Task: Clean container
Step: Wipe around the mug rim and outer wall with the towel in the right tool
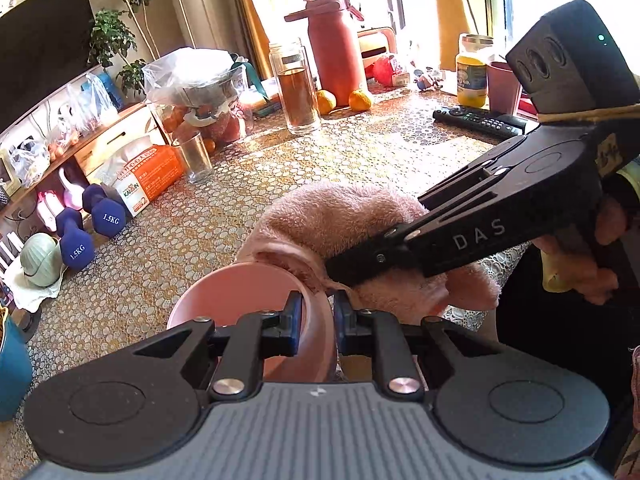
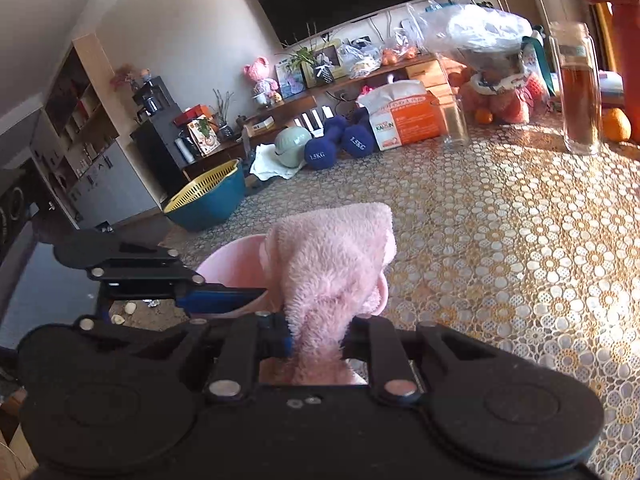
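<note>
Pinching the pink cup (image 1: 240, 300) by its thin rim near the worktop's (image 1: 360, 152) near edge, the left hand-held gripper (image 1: 318, 320) steadies this light, smooth plastic; the right hand-held gripper (image 2: 316, 336) clamps the soft cloth (image 2: 332, 256).

Left gripper (image 1: 316, 322): grey ribbed body, black linkage arms w/ silver screws, blue pads on fingers (image 1: 294, 322). Right gripper (image 2: 316, 342): all black, "DAS" in white on its side, green LED on the camera block, string tied round.
</note>
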### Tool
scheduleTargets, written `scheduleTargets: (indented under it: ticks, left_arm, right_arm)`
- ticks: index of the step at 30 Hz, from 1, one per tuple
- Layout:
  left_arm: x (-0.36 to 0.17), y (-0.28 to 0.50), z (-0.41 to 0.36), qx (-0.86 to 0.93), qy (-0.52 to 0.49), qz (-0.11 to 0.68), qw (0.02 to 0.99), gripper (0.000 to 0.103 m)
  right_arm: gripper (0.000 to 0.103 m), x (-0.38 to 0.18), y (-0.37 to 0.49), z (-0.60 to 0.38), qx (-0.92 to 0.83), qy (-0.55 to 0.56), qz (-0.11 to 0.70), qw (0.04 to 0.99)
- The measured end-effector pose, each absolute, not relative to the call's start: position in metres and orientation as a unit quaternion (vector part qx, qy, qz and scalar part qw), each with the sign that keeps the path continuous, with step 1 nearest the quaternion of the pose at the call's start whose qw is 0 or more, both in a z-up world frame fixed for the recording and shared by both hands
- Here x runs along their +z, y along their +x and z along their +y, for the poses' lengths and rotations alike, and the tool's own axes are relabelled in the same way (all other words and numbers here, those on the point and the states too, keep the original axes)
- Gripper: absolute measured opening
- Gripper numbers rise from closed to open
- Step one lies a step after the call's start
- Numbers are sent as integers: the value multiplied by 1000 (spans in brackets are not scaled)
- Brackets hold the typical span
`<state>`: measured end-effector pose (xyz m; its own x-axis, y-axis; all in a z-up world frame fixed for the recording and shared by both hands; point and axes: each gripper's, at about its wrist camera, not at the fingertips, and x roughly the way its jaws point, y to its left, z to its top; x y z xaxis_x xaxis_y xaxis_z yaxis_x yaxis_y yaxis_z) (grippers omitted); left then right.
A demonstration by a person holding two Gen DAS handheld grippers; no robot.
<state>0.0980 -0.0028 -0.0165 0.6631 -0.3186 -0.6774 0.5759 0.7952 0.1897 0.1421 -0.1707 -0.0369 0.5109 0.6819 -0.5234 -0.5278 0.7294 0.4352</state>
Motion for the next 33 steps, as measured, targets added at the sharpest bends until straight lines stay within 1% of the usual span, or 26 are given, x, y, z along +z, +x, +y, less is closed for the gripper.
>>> scheduleTargets:
  ticks: [2, 5, 9, 14, 16, 17, 19, 20, 21, 22, 25, 29, 33]
  left_arm:
    - [-17, 99, -2, -254, 196, 324, 890, 16]
    - [-18, 98, -2, -256, 195, 322, 890, 16]
    - [-17, 98, 1, -254, 191, 321, 892, 16]
    - [-16, 96, 3, -256, 204, 318, 890, 17]
    - [-16, 95, 3, -258, 216, 315, 887, 19]
    - [-16, 95, 3, -259, 221, 315, 886, 20]
    - [-17, 94, 2, -259, 241, 314, 881, 33]
    - [-17, 93, 2, -258, 251, 311, 880, 37]
    - [-17, 93, 2, -259, 257, 309, 878, 45]
    - [-15, 93, 2, -263, 261, 308, 876, 51]
    - [-12, 87, 1, -277, 290, 302, 865, 53]
    - [-23, 75, -1, -277, 350, 297, 844, 53]
    - [-34, 76, -4, -264, 371, 297, 840, 53]
  right_arm:
    - [15, -41, 147, -176, 348, 127, 351, 860]
    - [15, -43, 152, -178, 326, 99, 354, 871]
    - [15, -63, 162, -182, 293, 70, 391, 869]
    - [15, -59, 160, -198, 288, 100, 382, 873]
    - [15, -56, 159, -199, 287, 104, 380, 873]
    - [15, -55, 159, -200, 288, 105, 379, 873]
    - [16, -51, 158, -200, 292, 107, 373, 874]
    - [16, -49, 157, -199, 294, 108, 371, 874]
    - [16, -48, 156, -199, 296, 110, 368, 875]
    - [16, -46, 154, -199, 298, 111, 365, 875]
    - [16, -38, 148, -197, 307, 114, 353, 876]
    - [16, -24, 140, -196, 324, 123, 335, 876]
    - [16, -9, 131, -186, 350, 131, 320, 871]
